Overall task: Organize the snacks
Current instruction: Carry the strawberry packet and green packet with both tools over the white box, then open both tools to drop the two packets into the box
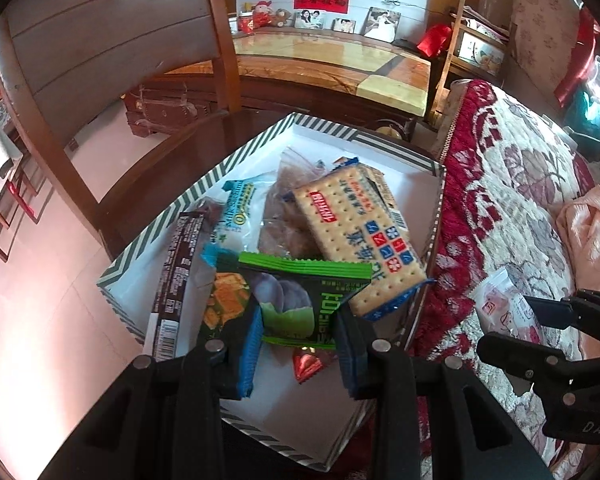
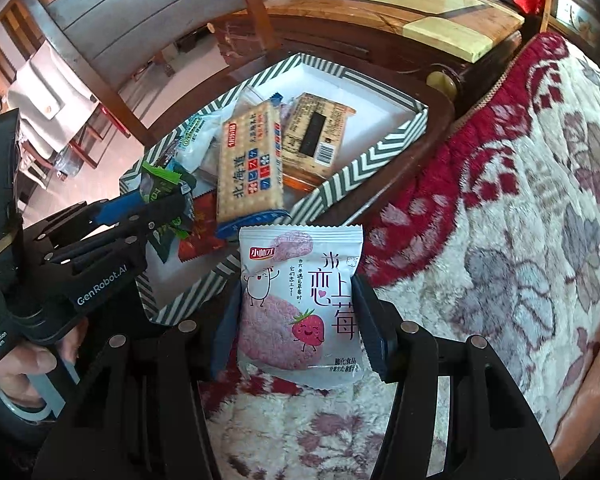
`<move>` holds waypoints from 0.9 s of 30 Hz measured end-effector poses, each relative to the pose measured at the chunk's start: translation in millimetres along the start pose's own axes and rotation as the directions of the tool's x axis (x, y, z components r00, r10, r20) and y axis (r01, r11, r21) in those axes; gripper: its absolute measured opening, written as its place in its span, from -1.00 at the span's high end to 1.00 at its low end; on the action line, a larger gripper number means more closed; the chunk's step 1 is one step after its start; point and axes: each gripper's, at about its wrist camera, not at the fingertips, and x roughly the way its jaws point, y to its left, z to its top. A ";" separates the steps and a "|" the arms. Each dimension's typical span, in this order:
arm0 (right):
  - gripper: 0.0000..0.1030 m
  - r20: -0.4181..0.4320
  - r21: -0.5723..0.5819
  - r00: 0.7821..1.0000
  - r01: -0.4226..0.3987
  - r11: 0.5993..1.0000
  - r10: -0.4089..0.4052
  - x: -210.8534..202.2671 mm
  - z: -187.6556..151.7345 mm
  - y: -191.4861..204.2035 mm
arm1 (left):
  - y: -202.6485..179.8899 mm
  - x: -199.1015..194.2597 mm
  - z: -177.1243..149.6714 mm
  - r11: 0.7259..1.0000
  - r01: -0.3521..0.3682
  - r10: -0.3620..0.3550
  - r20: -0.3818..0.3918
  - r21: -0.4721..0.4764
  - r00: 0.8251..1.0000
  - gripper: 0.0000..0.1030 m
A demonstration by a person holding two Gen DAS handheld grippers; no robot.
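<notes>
My left gripper (image 1: 298, 334) is shut on a green snack packet (image 1: 300, 300) and holds it over the striped box (image 1: 204, 188). The same gripper (image 2: 168, 208) shows at the left of the right wrist view with the green packet (image 2: 160, 188) in it. My right gripper (image 2: 300, 320) is shut on a white and pink strawberry rice-cracker packet (image 2: 300, 300), just off the near rim of the striped box (image 2: 380, 152), above the quilt. In the box lie a long cracker pack (image 1: 360, 240), a dark bar (image 1: 176, 276), a clear bag and other packets.
The box sits on a dark wooden table (image 1: 172, 140). A wooden chair (image 1: 100, 60) stands behind it. A red and cream floral quilt (image 2: 500, 240) covers the right side. A person's hand (image 2: 24, 364) grips the left gripper's handle. A small red candy (image 1: 306, 364) lies in the box.
</notes>
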 end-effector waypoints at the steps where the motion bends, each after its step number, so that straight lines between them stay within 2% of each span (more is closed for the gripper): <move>1: -0.05 -0.002 -0.003 1.000 0.000 1.000 0.000 1.1 1.6 1.7 | 1.6 0.7 0.3 1.000 -0.002 0.002 -0.001 -0.004 1.000 0.31; 8: -0.05 0.001 -0.036 1.000 -0.002 0.999 0.002 10.8 23.3 14.3 | 20.9 9.0 7.4 0.999 -0.029 0.028 -0.018 -0.044 0.999 0.31; 19: -0.04 -0.006 -0.085 1.000 0.020 0.996 -0.021 48.6 74.7 39.3 | 38.1 30.4 16.0 0.996 -0.040 0.036 -0.059 -0.081 0.998 0.31; 27: -0.04 -0.008 -0.108 0.999 0.044 0.993 -0.045 70.8 93.8 53.8 | 43.5 39.9 22.8 0.994 -0.050 0.044 -0.066 -0.094 0.997 0.31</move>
